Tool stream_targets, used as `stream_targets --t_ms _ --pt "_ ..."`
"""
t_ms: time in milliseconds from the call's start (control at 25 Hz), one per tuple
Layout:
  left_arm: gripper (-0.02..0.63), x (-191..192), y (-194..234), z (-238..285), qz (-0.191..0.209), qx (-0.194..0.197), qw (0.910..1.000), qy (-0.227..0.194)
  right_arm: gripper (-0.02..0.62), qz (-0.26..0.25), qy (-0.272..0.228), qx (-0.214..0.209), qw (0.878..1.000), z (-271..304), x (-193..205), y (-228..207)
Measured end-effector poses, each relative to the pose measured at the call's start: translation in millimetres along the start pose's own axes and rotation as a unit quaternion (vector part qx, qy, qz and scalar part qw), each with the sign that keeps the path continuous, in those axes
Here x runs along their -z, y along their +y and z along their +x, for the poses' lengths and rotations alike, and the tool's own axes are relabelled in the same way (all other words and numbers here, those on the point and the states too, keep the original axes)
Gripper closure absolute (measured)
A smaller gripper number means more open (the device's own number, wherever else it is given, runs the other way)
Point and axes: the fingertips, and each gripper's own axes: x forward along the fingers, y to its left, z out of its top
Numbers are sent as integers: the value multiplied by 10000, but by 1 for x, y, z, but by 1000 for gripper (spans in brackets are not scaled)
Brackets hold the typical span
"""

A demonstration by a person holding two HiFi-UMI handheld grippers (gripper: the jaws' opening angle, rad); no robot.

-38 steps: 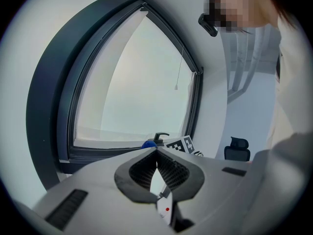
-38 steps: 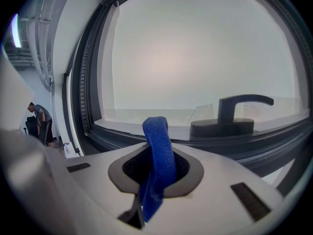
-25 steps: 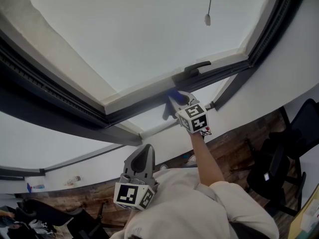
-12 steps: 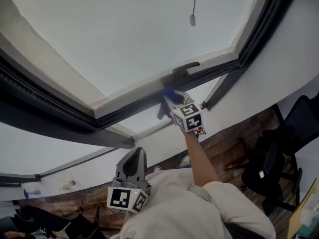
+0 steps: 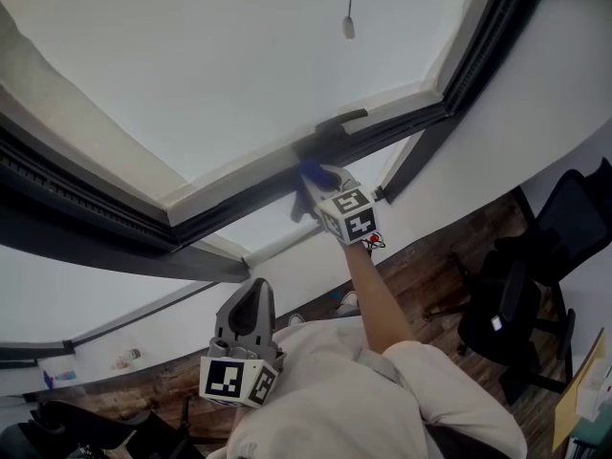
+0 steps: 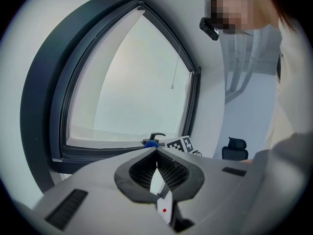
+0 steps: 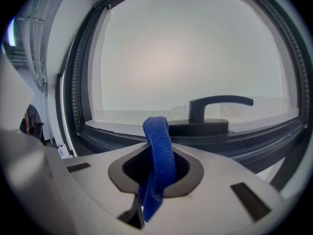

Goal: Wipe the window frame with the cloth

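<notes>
My right gripper (image 5: 312, 176) is raised to the dark window frame (image 5: 229, 208), just below the black window handle (image 5: 337, 122). It is shut on a blue cloth (image 5: 310, 170), which is held against the frame's lower rail. In the right gripper view the cloth (image 7: 157, 141) sticks up as a folded strip from between the jaws, with the handle (image 7: 215, 106) close behind it. My left gripper (image 5: 254, 290) hangs low near my chest, shut with nothing in it. Its own view shows its tips (image 6: 156, 153) pressed together and the blue cloth (image 6: 150, 143) far off.
A blind cord with a small knob (image 5: 348, 27) hangs in front of the pane. A white wall (image 5: 535, 113) runs under and beside the window. Black office chairs (image 5: 535, 285) stand on the wooden floor at the right.
The whole window has slid left in the head view. My right gripper stays at the frame beside the handle with the cloth. The left gripper has hardly moved.
</notes>
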Motion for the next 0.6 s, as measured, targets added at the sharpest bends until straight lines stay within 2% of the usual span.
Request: stream_targets --t_ms 240,600 --pt "597 1 -1 -5 -1 45 10000 -24 541 -21 36 36 10000 -3 1 -5" --pt "597 0 7 -17 -44 4 10000 -32 541 139 -13 664 9977 -15 1 -33"
